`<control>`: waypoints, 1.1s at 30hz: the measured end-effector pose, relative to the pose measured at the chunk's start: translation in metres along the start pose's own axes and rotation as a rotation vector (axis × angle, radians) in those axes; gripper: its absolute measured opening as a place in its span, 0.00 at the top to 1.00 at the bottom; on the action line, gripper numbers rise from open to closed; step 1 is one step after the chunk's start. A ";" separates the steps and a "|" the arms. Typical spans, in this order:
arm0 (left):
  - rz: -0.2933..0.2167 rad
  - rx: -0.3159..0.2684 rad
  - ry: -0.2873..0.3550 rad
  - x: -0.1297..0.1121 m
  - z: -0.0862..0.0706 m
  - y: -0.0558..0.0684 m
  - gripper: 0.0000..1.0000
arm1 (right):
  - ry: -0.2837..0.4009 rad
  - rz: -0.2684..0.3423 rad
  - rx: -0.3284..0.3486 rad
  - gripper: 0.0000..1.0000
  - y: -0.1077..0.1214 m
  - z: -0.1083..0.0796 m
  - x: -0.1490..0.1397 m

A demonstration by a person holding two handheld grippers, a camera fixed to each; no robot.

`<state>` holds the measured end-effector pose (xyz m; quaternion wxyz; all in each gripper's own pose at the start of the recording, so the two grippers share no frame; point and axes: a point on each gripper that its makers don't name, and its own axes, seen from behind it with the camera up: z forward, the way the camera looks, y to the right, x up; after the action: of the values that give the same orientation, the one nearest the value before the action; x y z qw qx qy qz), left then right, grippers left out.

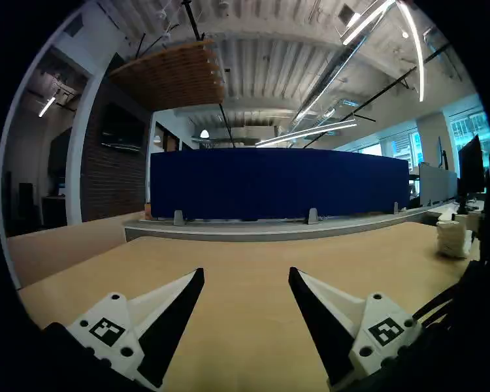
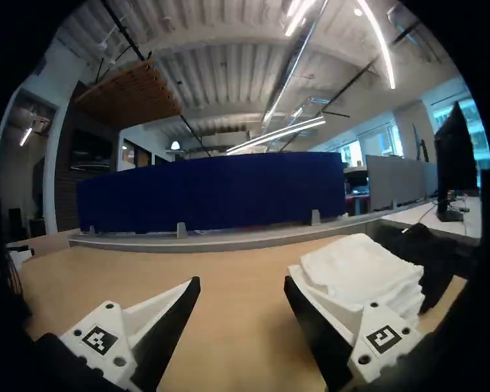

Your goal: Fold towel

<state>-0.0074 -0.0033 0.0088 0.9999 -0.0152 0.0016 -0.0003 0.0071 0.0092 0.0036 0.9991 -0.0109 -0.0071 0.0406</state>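
Right gripper view, lower right of the frame: folded white towel stack on the pale wooden surface. Sits just behind and beside the right-hand finger of the right tongs, partly hidden by it; cannot tell whether touching. Tongs spread wide, nothing between the fingers. Something black just right of the stack, too dark to identify. Farther back, a long blue divider across mid-frame and a dark monitor at the right edge.

Left gripper view: towel stack small at the far right edge, well apart from the left tongs. Likewise spread wide and empty, over bare surface. Blue divider across the middle, monitor at the right.
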 end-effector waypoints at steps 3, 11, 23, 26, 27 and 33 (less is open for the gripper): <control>0.000 0.000 0.000 0.000 0.000 0.000 0.04 | -0.003 0.007 -0.003 0.00 0.001 -0.002 -0.001; 0.000 0.000 0.000 -0.001 0.000 0.000 0.04 | 0.015 -0.038 0.000 0.00 -0.003 -0.005 -0.003; 0.000 0.000 0.000 0.000 0.001 0.000 0.04 | 0.015 -0.081 0.009 0.00 -0.011 -0.003 -0.008; 0.000 0.000 0.000 0.000 0.000 0.000 0.04 | 0.015 -0.082 0.011 0.00 -0.012 -0.004 -0.008; 0.000 0.000 0.000 0.000 0.000 0.000 0.04 | 0.015 -0.082 0.012 0.00 -0.012 -0.004 -0.008; 0.000 0.000 0.000 0.000 0.000 0.000 0.04 | 0.014 -0.082 0.013 0.00 -0.011 -0.004 -0.008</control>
<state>-0.0072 -0.0032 0.0088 0.9999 -0.0152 0.0018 -0.0003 -0.0001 -0.0025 0.0002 1.0000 -0.0042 -0.0001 -0.0002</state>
